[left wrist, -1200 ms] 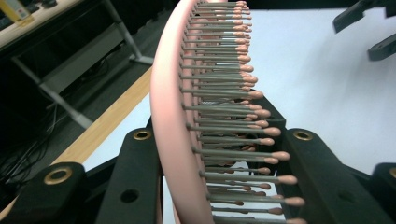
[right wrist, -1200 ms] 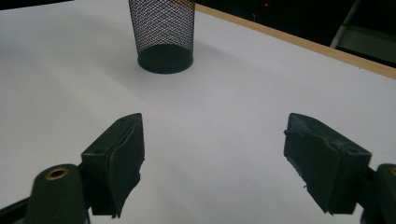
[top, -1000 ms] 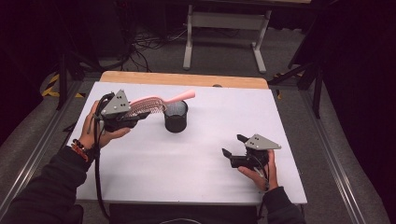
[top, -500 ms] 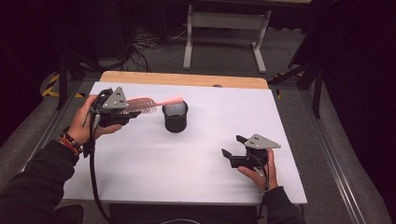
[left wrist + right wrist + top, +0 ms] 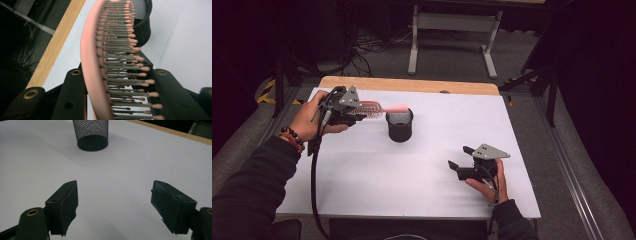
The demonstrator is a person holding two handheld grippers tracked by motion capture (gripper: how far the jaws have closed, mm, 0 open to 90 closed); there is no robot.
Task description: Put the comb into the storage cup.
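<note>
Two tongs are at work, but one carries the load: the left tongs [image 5: 357, 111] are clamped on the bristled head of a pink plastic hairbrush [image 5: 379, 108], held nearly level with its handle pointing at the black wire-mesh cup [image 5: 400, 125], probably so the handle can enter the cup first. The right tongs [image 5: 458, 162] rest low over the white tabletop [image 5: 422, 165], spread wide and empty, well apart from the cup.

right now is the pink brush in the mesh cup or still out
Out. The left gripper holds the pink brush level in the air, its handle tip just above the mesh cup rim.
</note>
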